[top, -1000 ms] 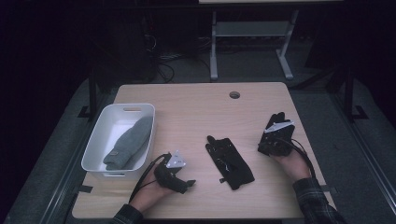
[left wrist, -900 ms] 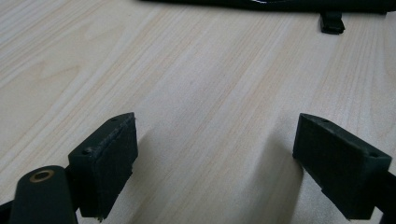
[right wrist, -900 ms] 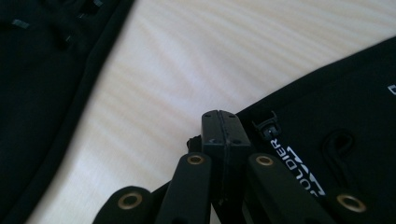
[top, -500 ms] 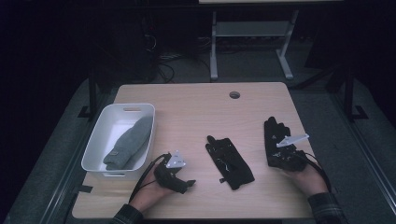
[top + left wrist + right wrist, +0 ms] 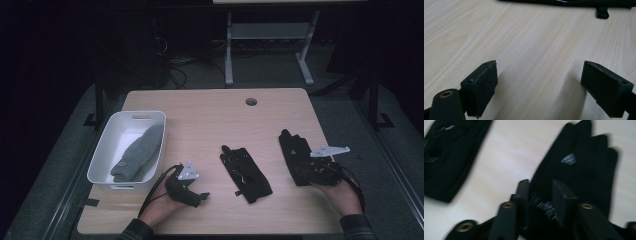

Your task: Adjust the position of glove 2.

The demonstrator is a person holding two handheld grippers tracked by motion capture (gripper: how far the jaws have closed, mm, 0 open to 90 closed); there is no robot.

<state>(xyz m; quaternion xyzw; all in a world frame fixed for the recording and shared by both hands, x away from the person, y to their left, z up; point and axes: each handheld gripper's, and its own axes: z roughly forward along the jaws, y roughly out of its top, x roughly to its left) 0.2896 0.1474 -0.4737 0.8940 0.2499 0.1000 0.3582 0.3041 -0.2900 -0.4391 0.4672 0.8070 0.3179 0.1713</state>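
Right claw [image 5: 540, 195]: the jaws straddle the cuff end of the right-hand black glove [image 5: 298, 157], with fabric bunched between them. They have just been opening, and the pads stand slightly off the cloth; judged released, the glove lying on the counter [image 5: 210, 110] and no longer gripped.

This glove lies directly ahead of the right claw [image 5: 320, 172], near the counter's right edge. Its long axis runs from the near right toward the far left, with the fingertips pointing to the far edge. The right hand [image 5: 340, 195] is plainly the nearer one.

The second black glove [image 5: 246, 172] lies at the counter's middle, well apart from the first and roughly parallel to it. It sits between the two claws, somewhat nearer the left.

Left claw [image 5: 544, 82]: spread wide, nothing between the jaws, resting low over bare wood near the near edge, with the middle glove's edge [image 5: 574, 3] ahead of it.

A white bin [image 5: 107, 150] stands at the left edge and holds a grey folded cloth [image 5: 140, 152].

The far half of the counter is bare apart from a cable hole [image 5: 251, 101]. Judgement: there is little margin at the right edge.
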